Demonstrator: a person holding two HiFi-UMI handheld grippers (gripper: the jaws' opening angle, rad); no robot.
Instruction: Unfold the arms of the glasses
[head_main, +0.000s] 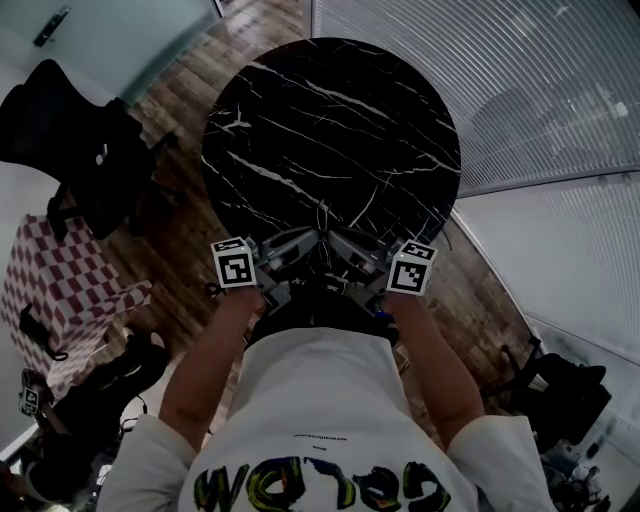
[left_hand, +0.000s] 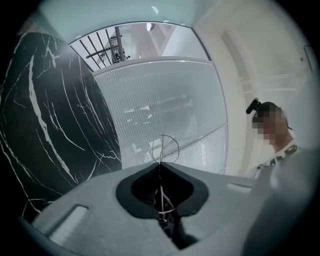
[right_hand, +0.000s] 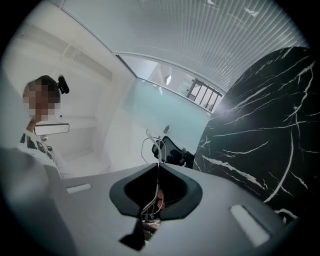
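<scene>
The glasses (head_main: 322, 218) are a thin wire-framed pair held in the air over the near edge of the round black marble table (head_main: 330, 130). My two grippers meet there, tip to tip. My left gripper (head_main: 301, 243) is shut on the glasses, and in the left gripper view a wire rim loop (left_hand: 168, 146) sticks out past its closed tips (left_hand: 160, 164). My right gripper (head_main: 346, 243) is also shut on the glasses (right_hand: 154, 146), with wire loops and thin arms rising above its closed tips (right_hand: 159, 164). Which part of the frame each gripper pinches is hidden.
A black office chair (head_main: 80, 150) and a red-and-white checkered seat (head_main: 60, 290) stand on the wooden floor to the left. A ribbed glass wall (head_main: 520, 90) runs along the right. The person's torso (head_main: 320, 420) fills the bottom of the head view.
</scene>
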